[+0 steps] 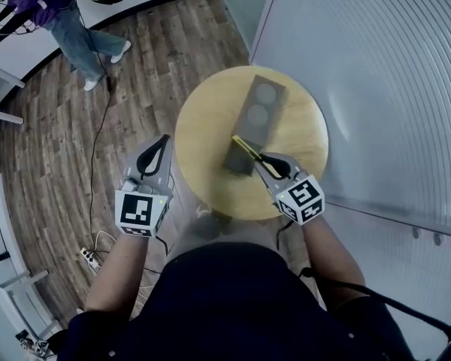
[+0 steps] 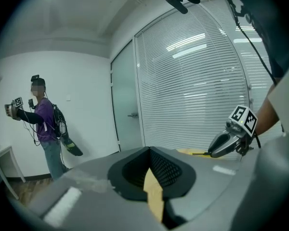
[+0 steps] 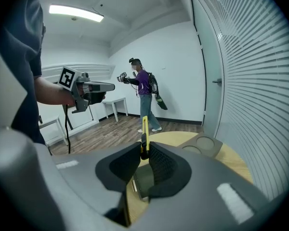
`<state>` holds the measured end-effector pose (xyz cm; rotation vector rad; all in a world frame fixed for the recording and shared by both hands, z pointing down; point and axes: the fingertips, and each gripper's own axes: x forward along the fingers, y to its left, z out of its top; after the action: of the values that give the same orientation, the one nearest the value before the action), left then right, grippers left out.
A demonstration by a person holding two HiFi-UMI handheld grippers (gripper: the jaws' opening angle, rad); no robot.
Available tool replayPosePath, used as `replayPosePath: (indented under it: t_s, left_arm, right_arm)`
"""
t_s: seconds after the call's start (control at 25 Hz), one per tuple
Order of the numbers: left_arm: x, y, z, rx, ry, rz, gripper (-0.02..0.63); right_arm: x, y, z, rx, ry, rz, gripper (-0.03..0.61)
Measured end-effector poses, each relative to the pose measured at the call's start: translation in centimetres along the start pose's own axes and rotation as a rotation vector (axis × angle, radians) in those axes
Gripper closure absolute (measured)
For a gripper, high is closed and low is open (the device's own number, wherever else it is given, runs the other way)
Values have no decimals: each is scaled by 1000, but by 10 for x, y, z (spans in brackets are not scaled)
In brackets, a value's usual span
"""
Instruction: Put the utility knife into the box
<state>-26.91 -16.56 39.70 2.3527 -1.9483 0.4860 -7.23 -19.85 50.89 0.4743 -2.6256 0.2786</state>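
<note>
Between the pads of the right gripper (image 3: 143, 147) stands the utility knife (image 3: 144, 129), yellow and black. The jaws are closed on its body and hold it firmly, so they are not fully together. The knife sticks out forward past the fingertips, which I judge leaves its free end clear to enter the box first. Under it lies the grey box (image 1: 259, 107), long and narrow, on the round wooden tabletop (image 1: 207, 126). The far end of the box shows two round recesses, and the near end, directly below the knife, looks open. So the knife is in the air above the near end of the box, not yet inside, and I think lowering it is the step in hand. Beside the tabletop edge, at the left, the left gripper (image 1: 160, 147) has its jaws together at the tips with nothing between them. It touches nothing, and is probably kept aside so as not to disturb. Farther away another person (image 1: 56, 10) stands on the wooden floor (image 1: 60, 126).
</note>
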Motion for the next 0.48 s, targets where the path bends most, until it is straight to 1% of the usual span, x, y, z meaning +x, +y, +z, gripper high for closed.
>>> replayPosePath:
  t_s: [0.16, 0.32, 0.48]
  left_arm:
    - [15, -11, -8, 2, 15, -38, 611]
    - [33, -12, -8, -17, 48, -68, 611]
    - [57, -19, -10, -11, 66, -115, 611]
  right_arm:
    - [4, -3, -14, 26, 16, 0, 515]
    - [8, -10, -15, 71, 37, -1, 515]
    - [14, -21, -22, 104, 54, -5, 515]
